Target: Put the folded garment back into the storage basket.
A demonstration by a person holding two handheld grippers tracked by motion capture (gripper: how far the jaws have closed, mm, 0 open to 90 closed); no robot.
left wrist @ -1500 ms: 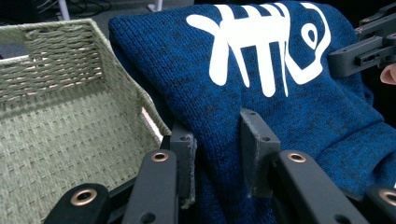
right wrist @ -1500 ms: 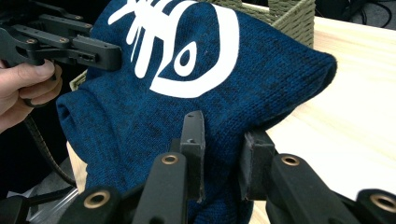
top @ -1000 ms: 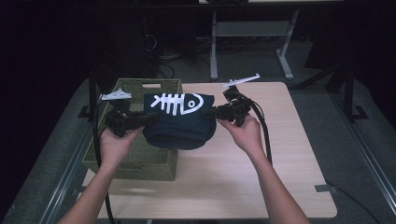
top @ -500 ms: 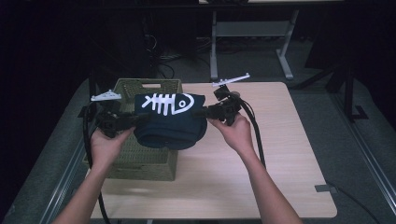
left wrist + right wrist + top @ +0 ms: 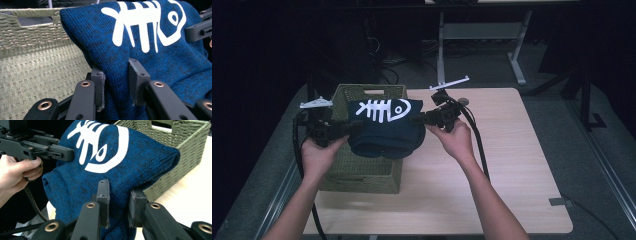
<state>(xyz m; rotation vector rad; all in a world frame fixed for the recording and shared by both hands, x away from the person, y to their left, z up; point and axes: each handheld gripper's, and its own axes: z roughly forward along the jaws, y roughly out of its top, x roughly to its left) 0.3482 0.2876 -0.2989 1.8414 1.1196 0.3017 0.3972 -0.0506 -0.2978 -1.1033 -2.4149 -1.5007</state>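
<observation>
From the high view I can't see into the basket (image 5: 362,170): the sweater (image 5: 384,132) hangs over its opening and covers most of the inside, and my left gripper (image 5: 343,131) hides part of the near rim. The jaw tips of both grippers vanish into the knit, so I can't make out the pads there. In the left gripper view the sweater (image 5: 160,62) is cut off at the top, right and bottom edges, and the fishbone print (image 5: 150,25) loses its top. In the right gripper view the print (image 5: 100,150) is likewise clipped at the top, and the room behind is too dark to read.
</observation>
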